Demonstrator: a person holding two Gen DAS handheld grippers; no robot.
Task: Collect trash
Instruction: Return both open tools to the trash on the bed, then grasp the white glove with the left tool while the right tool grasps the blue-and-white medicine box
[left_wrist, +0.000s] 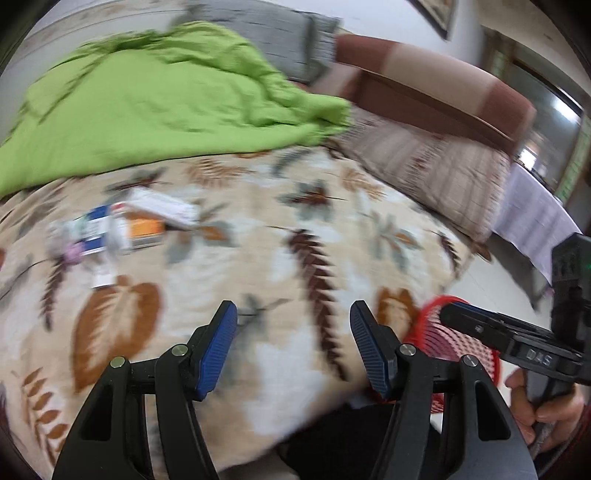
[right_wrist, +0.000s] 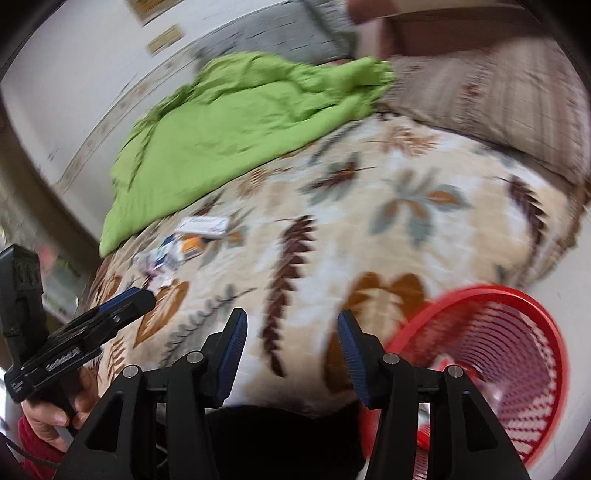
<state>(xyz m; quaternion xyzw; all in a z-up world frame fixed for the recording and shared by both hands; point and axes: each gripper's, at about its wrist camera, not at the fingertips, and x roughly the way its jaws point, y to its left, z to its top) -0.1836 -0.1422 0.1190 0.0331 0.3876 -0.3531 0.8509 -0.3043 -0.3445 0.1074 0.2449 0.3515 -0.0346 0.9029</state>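
Left wrist view first, and it's a blurry one. My left gripper (left_wrist: 293, 314) has its jaws spread wide with nothing between the blue pads, hanging over the leaf-print bedspread (left_wrist: 258, 229). Up and to the left lies the trash (left_wrist: 122, 227): a small heap of cartons and wrappers, a white box, something blue and white, an orange packet, all too smeared to name properly. It sits on the bedspread just below the edge of the rumpled green blanket (left_wrist: 155, 99). At the lower right there's the red mesh basket (left_wrist: 458, 339), off the side of the bed, and my right gripper (left_wrist: 448, 314) reaches in over its rim from the right edge, seen side-on.

Now the right wrist view. My right gripper (right_wrist: 291, 317) is released too, pads wide apart and empty, above the bedspread (right_wrist: 369, 206). The red basket (right_wrist: 524, 332) is big in the lower right, just beside my right finger, tilted toward me. Its inside is too blurred to read. The trash pile (right_wrist: 192, 240) is well off to the upper left, near the green blanket (right_wrist: 236, 133). My left gripper (right_wrist: 142, 297) comes in from the left edge, pointing toward that pile, short of touching it. A striped pillow (right_wrist: 498, 99) lies at the far right.
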